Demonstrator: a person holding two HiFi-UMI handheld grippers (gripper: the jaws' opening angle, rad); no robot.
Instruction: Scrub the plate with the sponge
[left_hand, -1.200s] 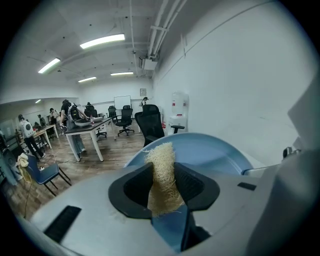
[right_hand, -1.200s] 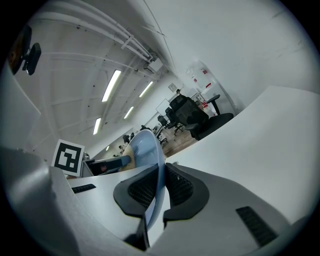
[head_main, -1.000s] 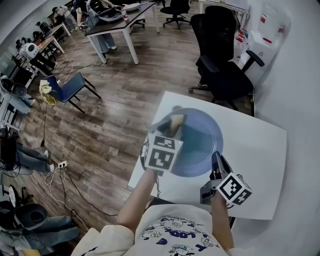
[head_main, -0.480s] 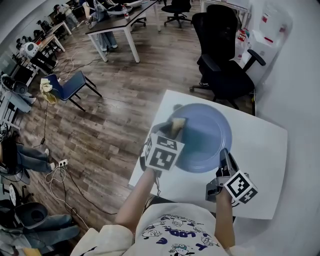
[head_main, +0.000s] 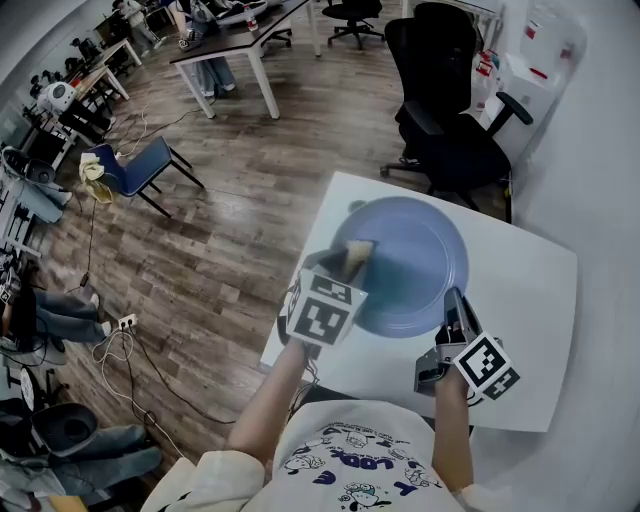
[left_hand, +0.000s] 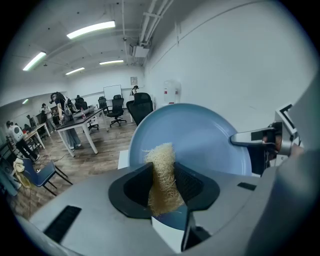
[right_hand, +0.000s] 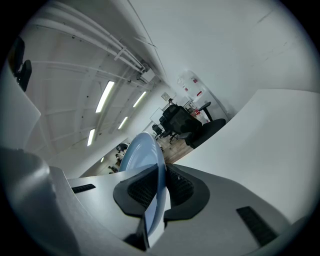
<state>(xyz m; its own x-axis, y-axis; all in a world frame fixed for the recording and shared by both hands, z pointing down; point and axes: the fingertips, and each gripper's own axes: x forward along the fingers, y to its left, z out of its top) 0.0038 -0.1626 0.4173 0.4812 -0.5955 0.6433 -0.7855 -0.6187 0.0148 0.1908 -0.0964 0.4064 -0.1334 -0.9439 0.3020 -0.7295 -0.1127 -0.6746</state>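
Two tools work on one blue plate (head_main: 415, 262). The right tool (head_main: 452, 312) is clamped on the near rim of the plate, with a jaw on each side of the rim. I think it holds on so the plate cannot slide or spin while it gets rubbed. The left tool (head_main: 347, 260) is clamped on a yellow, stringy sponge (head_main: 356, 248). The sponge sticks out past the jaws, so the soft part can meet the plate and the hard jaws stay off it. It is at the left side of the plate, near the rim. I cannot tell if it presses on the plate yet.

From above, the head view shows both tools, the whole round plate and the white desk (head_main: 525, 300) under it. It is too far away to show the grips well. The left gripper view shows the sponge (left_hand: 161, 160) squeezed between the dark jaws, with the plate's face behind it and the right tool (left_hand: 245, 140) on the far rim. The right gripper view shows the plate's thin edge (right_hand: 159, 175) pinched between its own jaws. The sponge does not show there.
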